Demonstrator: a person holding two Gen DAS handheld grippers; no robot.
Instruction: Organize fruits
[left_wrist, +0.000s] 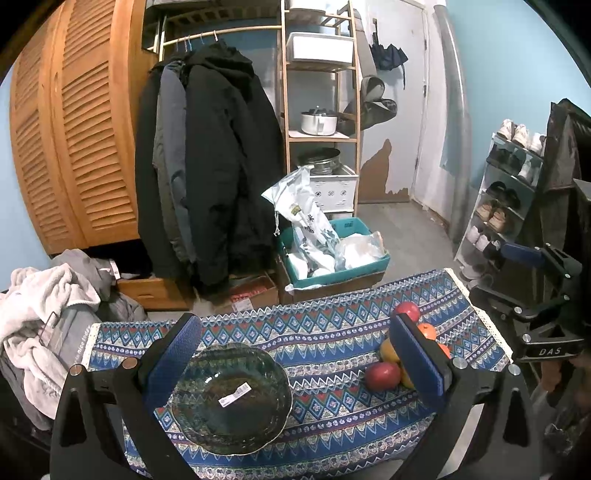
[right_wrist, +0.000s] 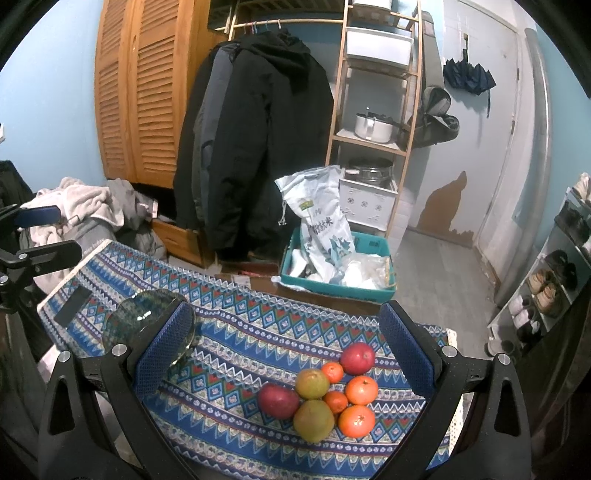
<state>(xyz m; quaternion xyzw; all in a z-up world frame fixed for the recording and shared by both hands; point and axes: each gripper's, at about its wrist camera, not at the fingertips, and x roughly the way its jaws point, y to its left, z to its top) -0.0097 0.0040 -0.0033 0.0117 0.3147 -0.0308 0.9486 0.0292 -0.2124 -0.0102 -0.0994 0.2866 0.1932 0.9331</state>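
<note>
We see our right gripper (right_wrist: 284, 347) wide open above a table with a blue patterned cloth (right_wrist: 236, 332). A bunch of fruits (right_wrist: 321, 393) sits close together on the cloth: red apples, oranges and green-yellow ones. A glass bowl (right_wrist: 147, 317) is off to the left.
</note>
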